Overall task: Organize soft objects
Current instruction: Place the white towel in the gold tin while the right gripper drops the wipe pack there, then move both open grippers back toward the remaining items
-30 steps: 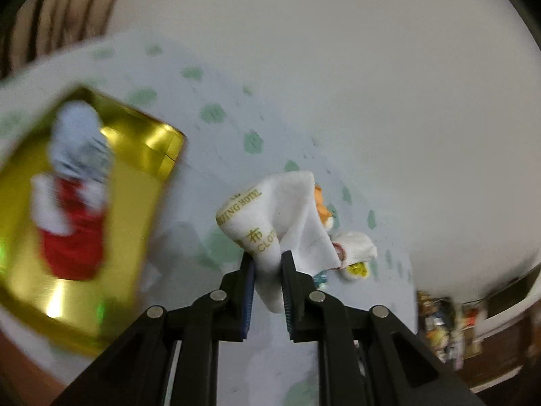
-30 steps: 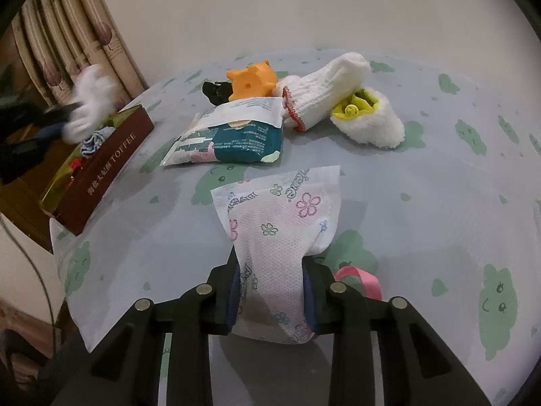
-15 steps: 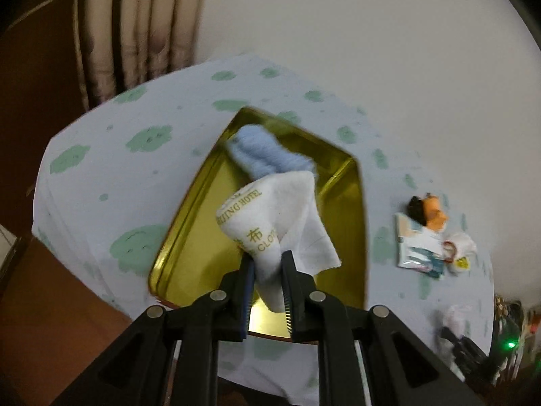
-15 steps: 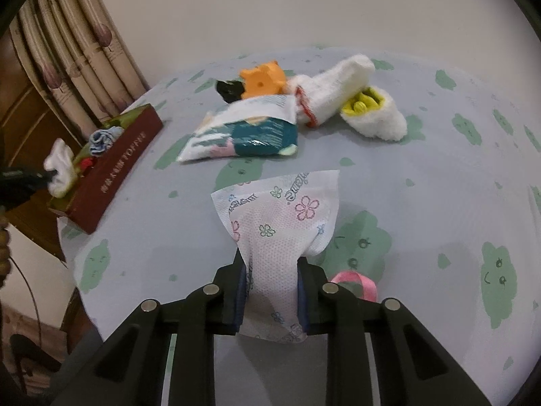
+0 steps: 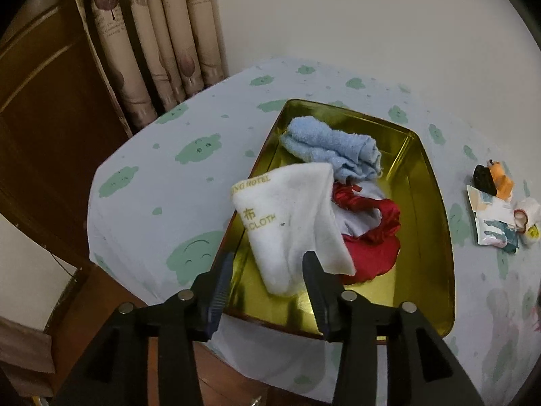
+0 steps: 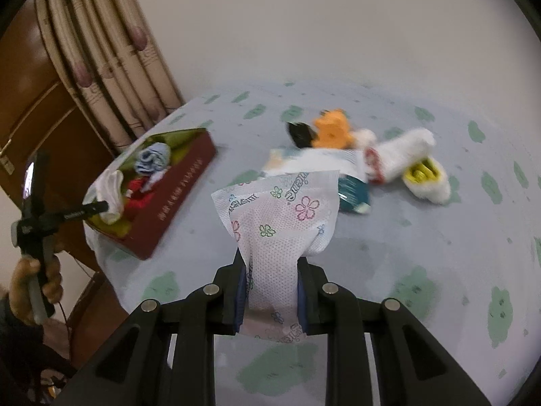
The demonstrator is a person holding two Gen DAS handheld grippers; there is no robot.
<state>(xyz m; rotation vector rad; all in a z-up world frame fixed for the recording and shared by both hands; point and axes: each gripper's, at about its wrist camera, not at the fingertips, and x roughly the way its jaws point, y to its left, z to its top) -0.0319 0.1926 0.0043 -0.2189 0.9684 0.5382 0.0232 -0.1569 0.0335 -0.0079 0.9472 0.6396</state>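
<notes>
In the left wrist view, my left gripper point(image 5: 267, 275) hangs over the near end of the gold tin point(image 5: 436, 237), which stands at the left corner of the table point(image 5: 162, 182). The jaws are opening, and the white cloth point(image 5: 290, 216) is between them but the pads no longer press it; I think it is let go here so that it drops into the tin. It leans over the tin's left rim, partly on the red cloth point(image 5: 372, 247), with the blue towel point(image 5: 334, 149) at the far end. So the tin is the place where the soft things are collected.

In the right wrist view, my right gripper point(image 6: 272, 291) has its jaws clamped on the floral pack point(image 6: 280, 233) and holds it above the table, clear of the surface, I judge so that it can be carried to the tin at the left. Far right on the table wait the other things: the orange toy point(image 6: 333, 132), the teal pack point(image 6: 353, 196) and the white sock point(image 6: 402, 155). A hand point(image 6: 33, 280) at the left edge holds the other gripper over the tin.
</notes>
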